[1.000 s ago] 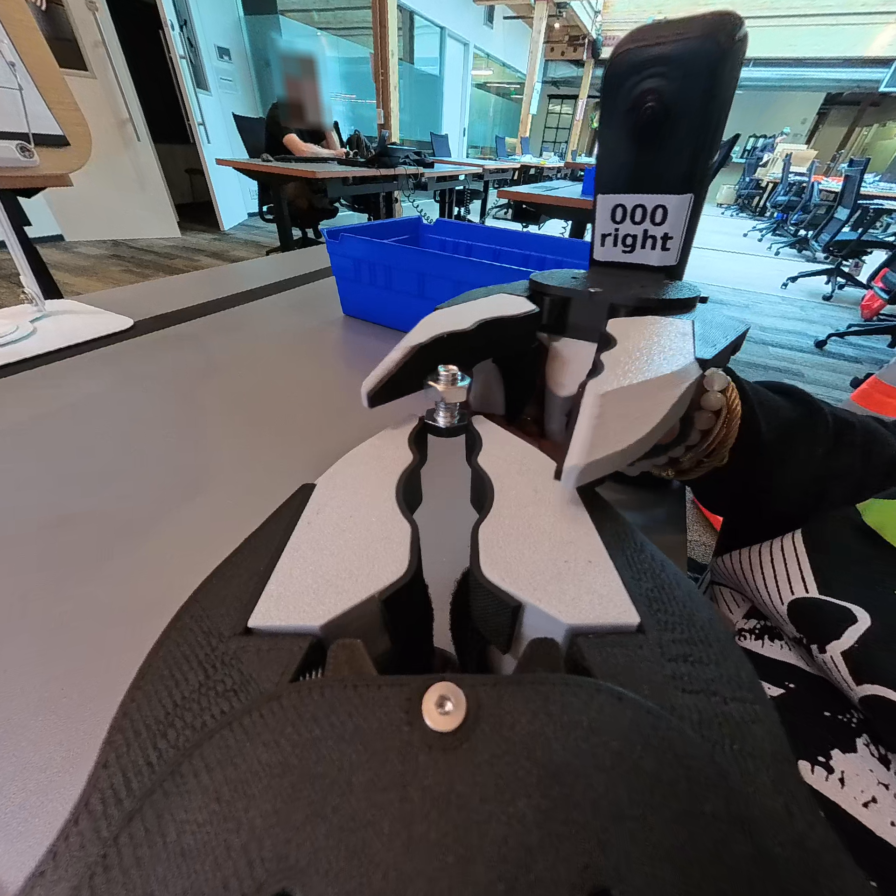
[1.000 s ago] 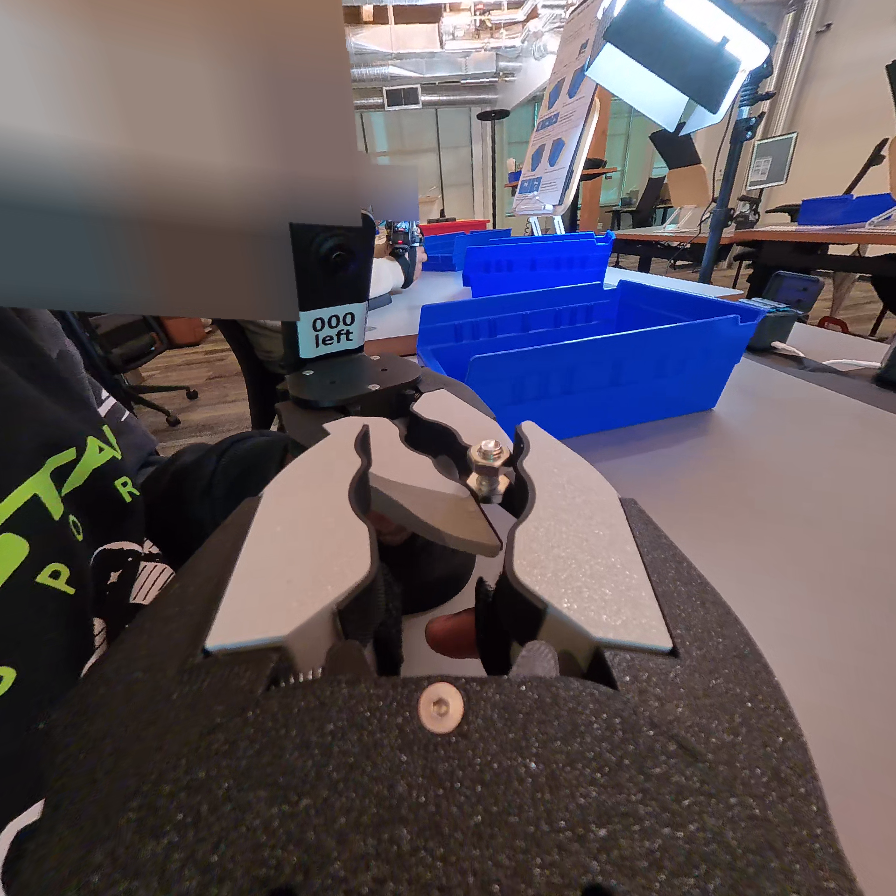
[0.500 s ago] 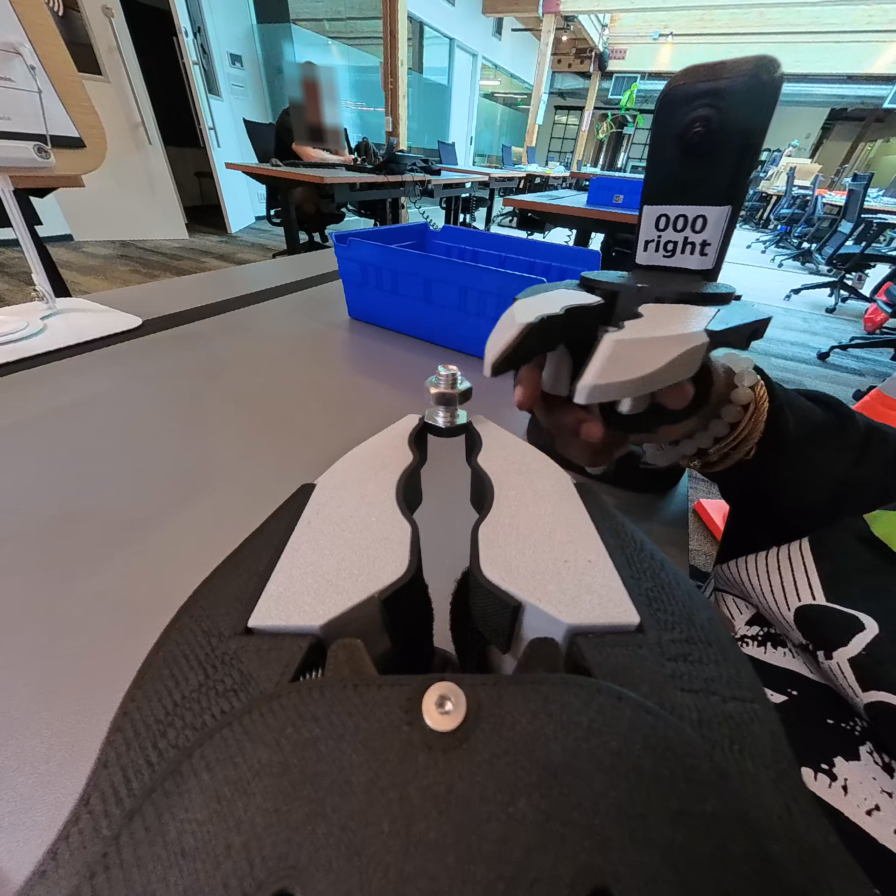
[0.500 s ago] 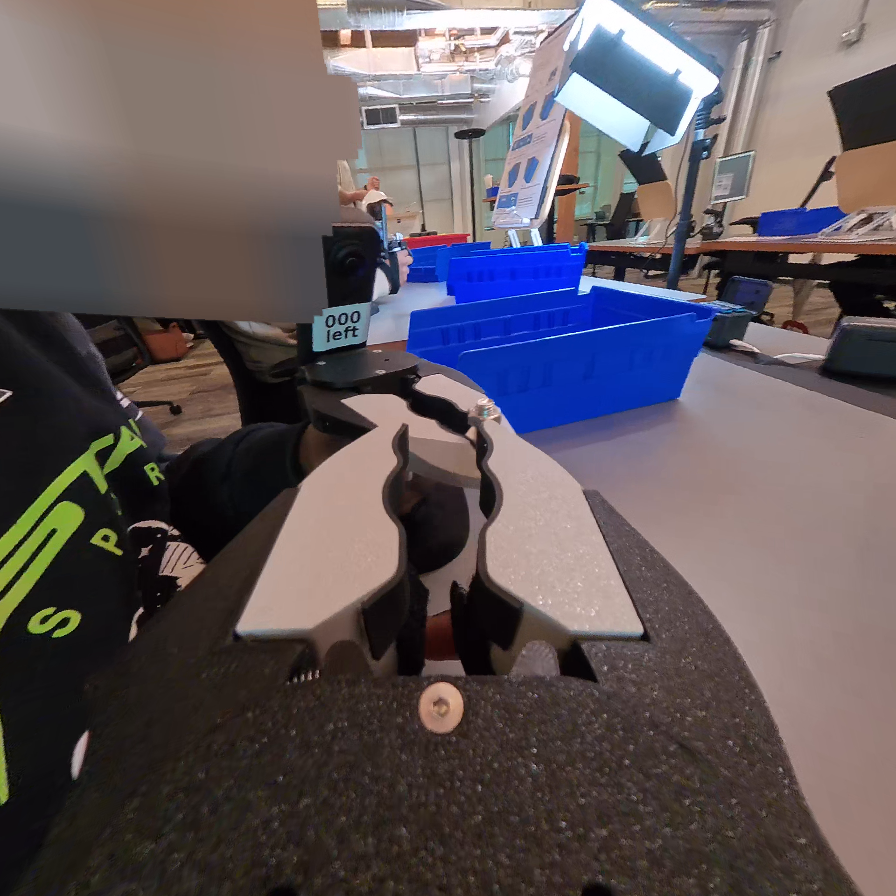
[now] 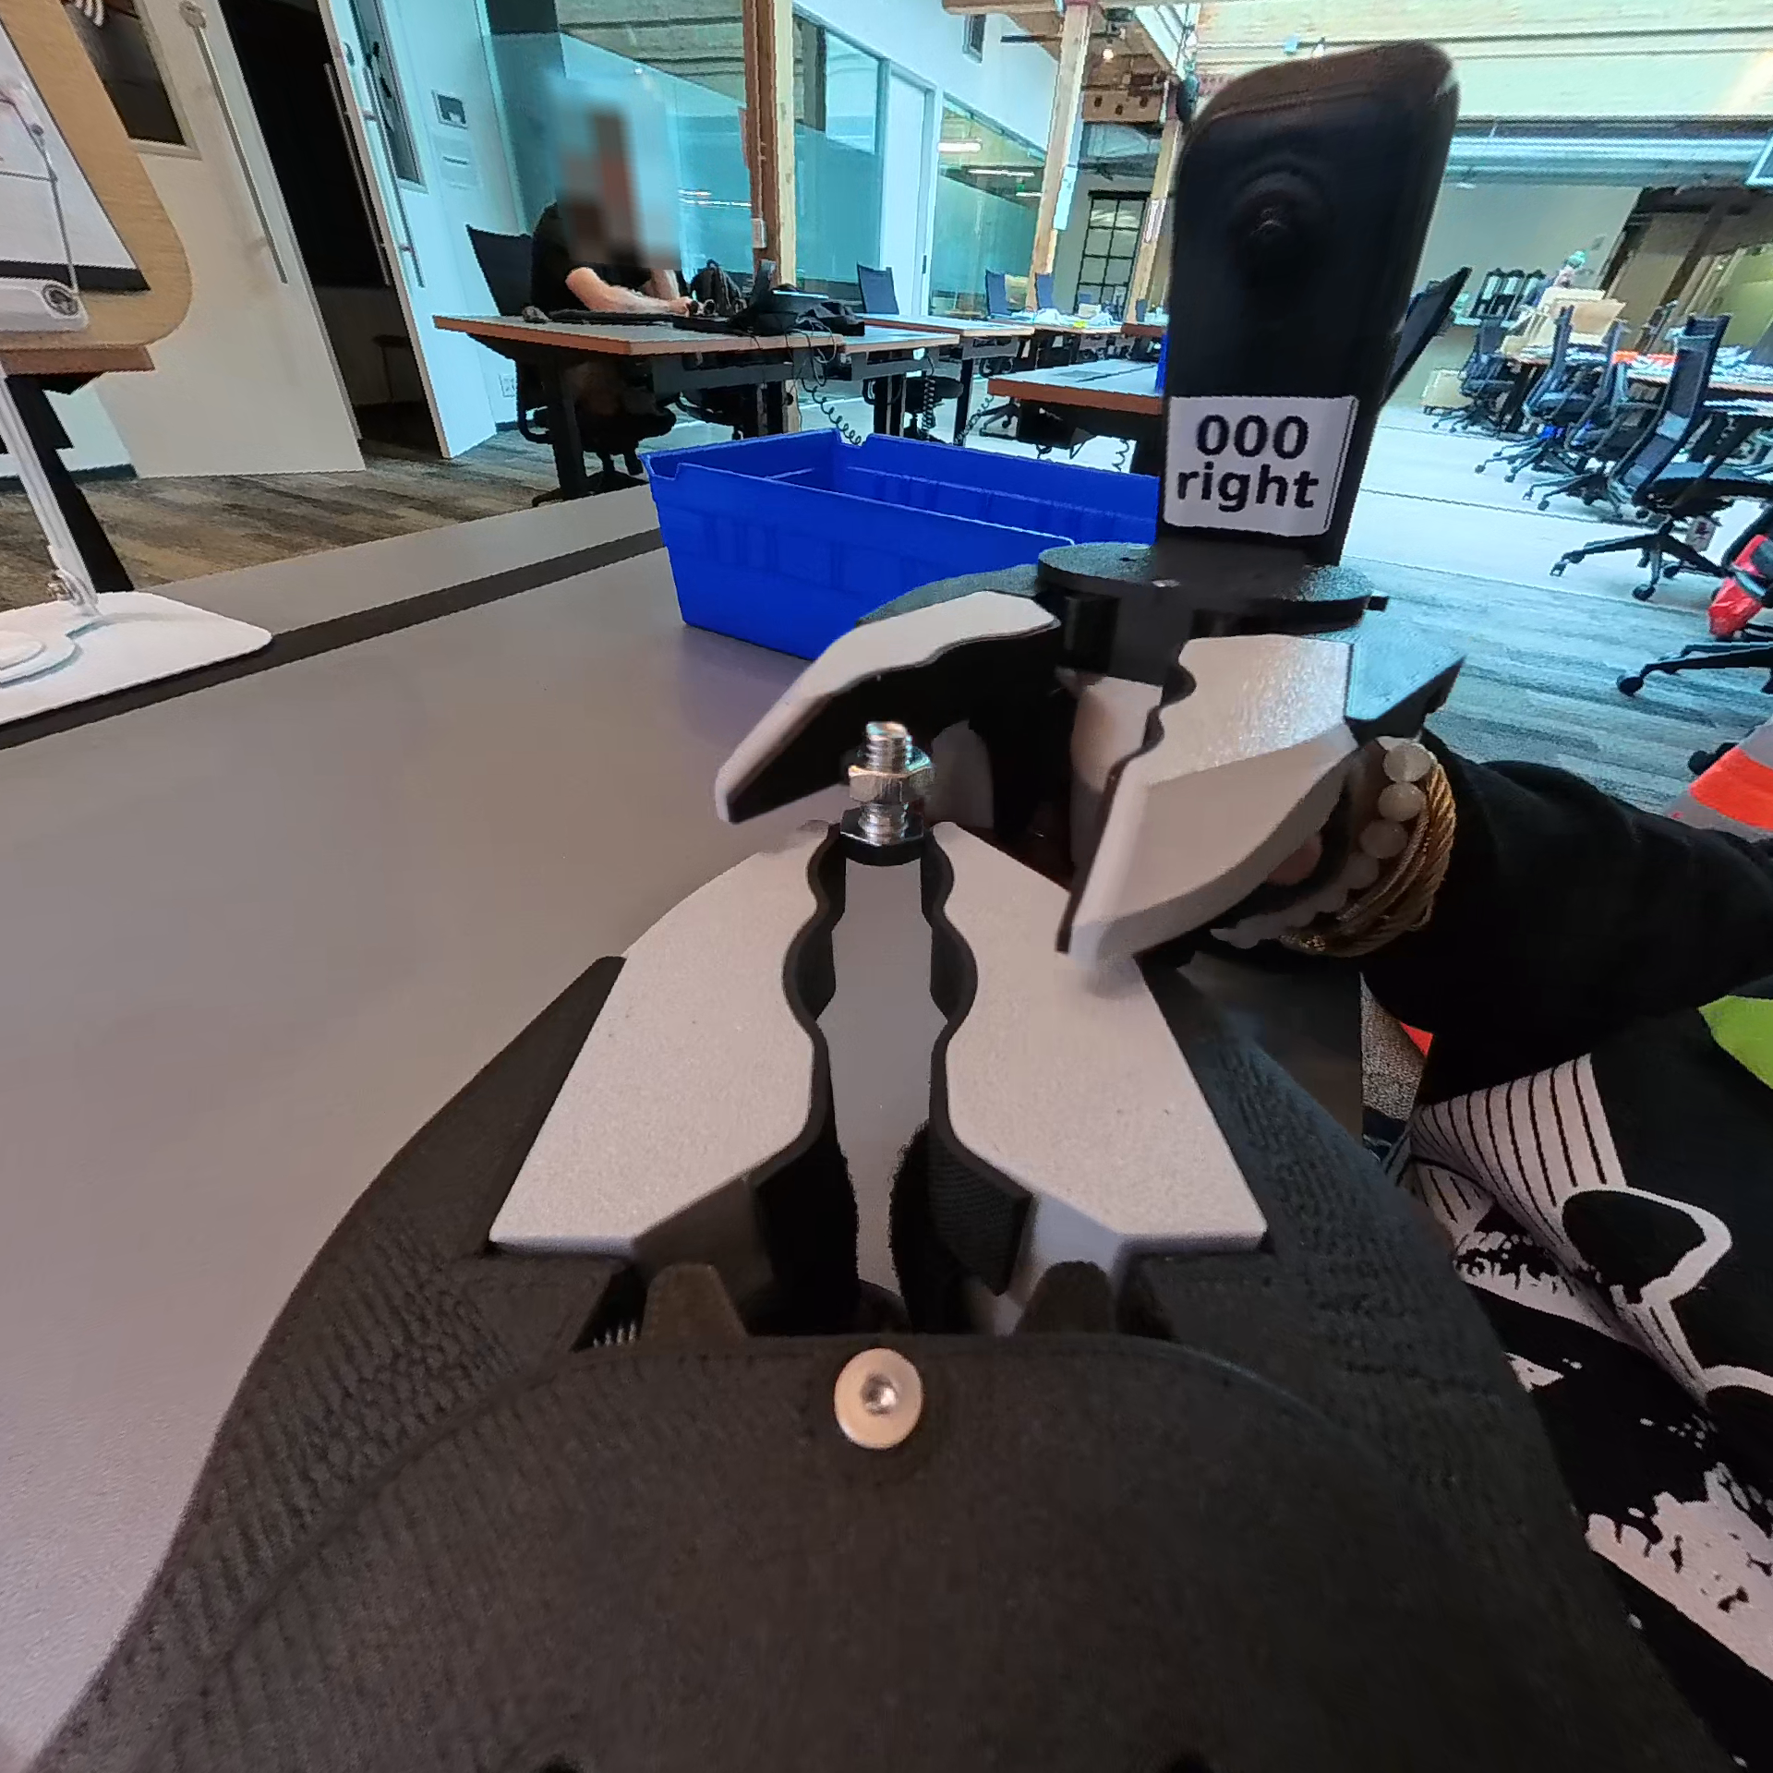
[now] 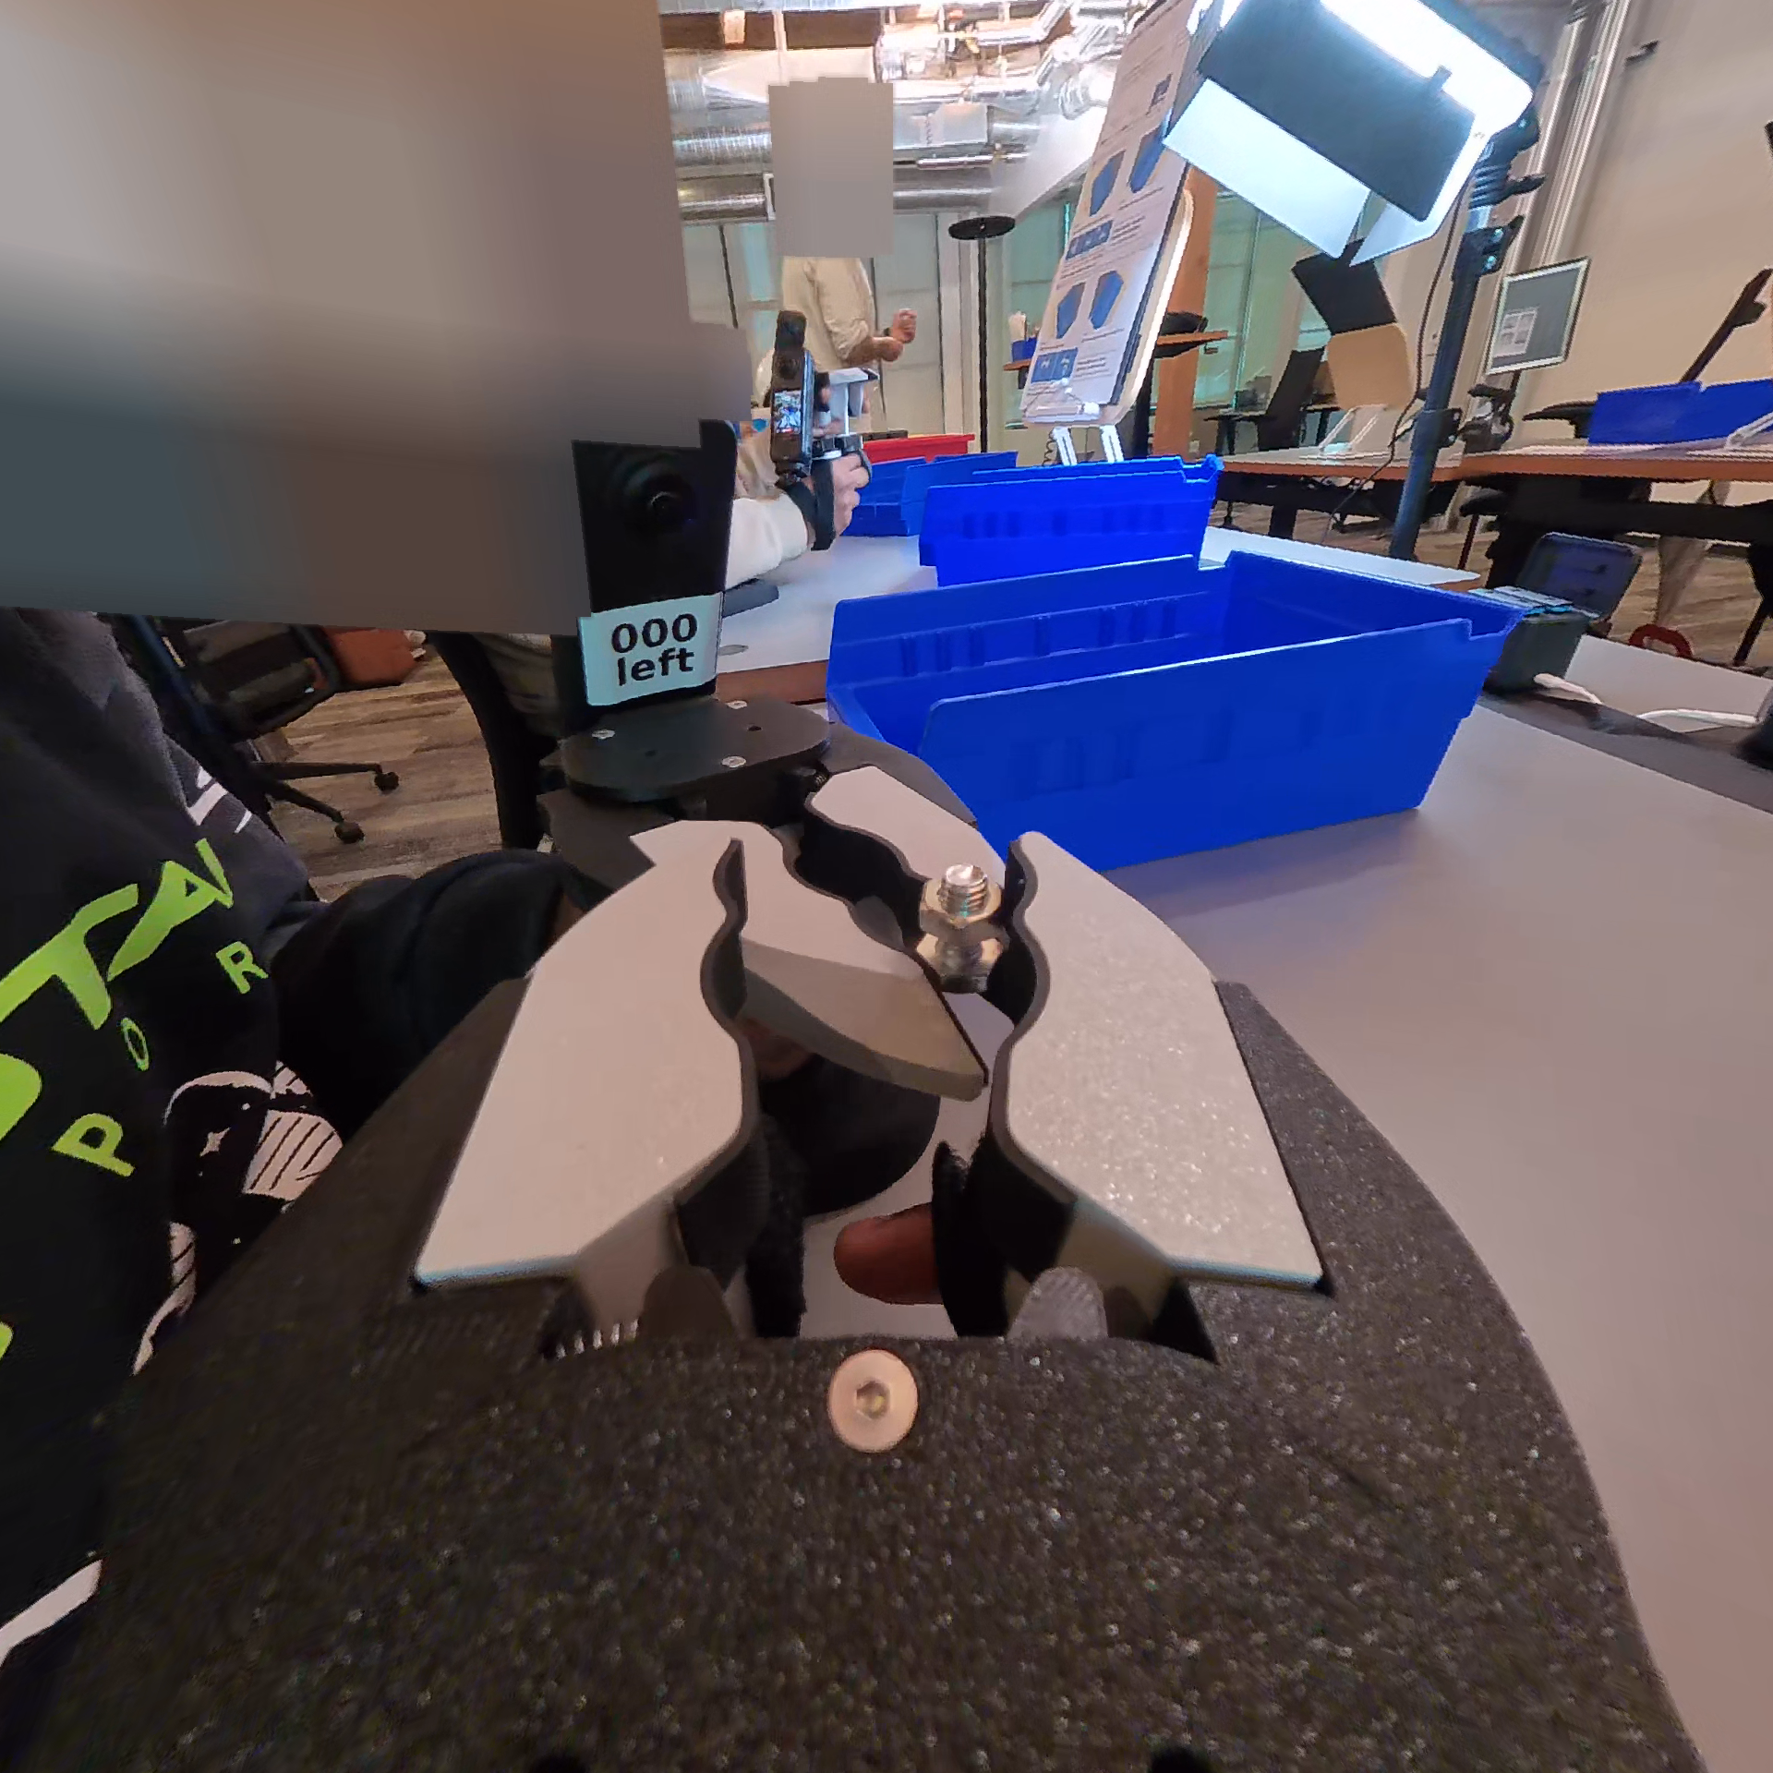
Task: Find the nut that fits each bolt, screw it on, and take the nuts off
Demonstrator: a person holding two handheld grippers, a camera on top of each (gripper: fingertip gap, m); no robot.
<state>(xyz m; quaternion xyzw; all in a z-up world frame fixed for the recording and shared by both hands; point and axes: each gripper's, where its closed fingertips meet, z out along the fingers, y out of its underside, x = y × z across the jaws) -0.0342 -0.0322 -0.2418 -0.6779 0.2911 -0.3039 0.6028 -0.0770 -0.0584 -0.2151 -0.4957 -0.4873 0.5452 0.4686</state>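
Now the right gripper [image 5: 921,844], parted, has come back around the nut [image 5: 888,773] after drawing off (likely re-gripping for another turn). One bolt [image 5: 883,820], one nut: the bolt stands upright, pinched at its base in the closed left gripper [image 5: 878,842], near one blue bin [image 5: 863,537].

One bolt [image 5: 885,804], one nut [image 5: 888,773], two grippers, three blue bins.
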